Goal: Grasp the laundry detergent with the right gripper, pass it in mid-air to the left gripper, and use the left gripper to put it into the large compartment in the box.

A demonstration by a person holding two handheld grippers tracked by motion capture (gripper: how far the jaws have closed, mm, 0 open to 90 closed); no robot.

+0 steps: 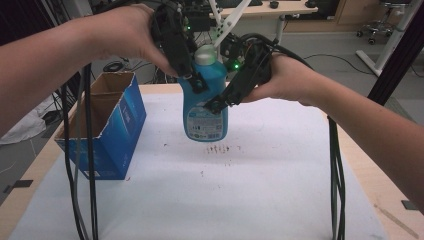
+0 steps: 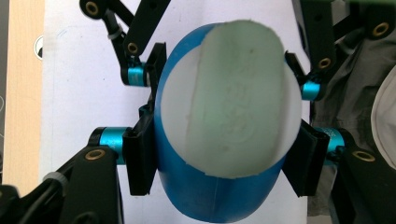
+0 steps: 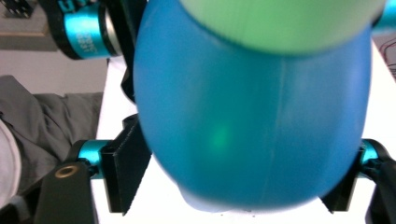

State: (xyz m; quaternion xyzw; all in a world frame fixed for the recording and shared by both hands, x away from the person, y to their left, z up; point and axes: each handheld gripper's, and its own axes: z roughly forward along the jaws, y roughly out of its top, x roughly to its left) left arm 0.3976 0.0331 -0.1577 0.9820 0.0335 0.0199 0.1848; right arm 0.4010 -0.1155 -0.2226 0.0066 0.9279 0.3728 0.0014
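Note:
A blue bottle [image 1: 205, 112] with a pale cap [image 1: 205, 54] hangs upright above the white table sheet [image 1: 280, 190]. My left gripper [image 1: 196, 82] comes down from the upper left and is shut on the bottle's shoulder; in the left gripper view its pads [image 2: 140, 158] press both sides of the blue body [image 2: 210, 198] below the cap [image 2: 229, 98]. My right gripper [image 1: 216, 104] reaches in from the right at label height. In the right gripper view its jaws flank the bottle [image 3: 252, 116], and the pads [image 3: 126, 175] stand just off it, open.
An open blue cardboard box [image 1: 107, 125] stands at the table's left edge. Black cables [image 1: 85, 175] hang down at the left and another bundle [image 1: 337, 175] at the right. Small dark marks [image 1: 218, 148] dot the sheet under the bottle.

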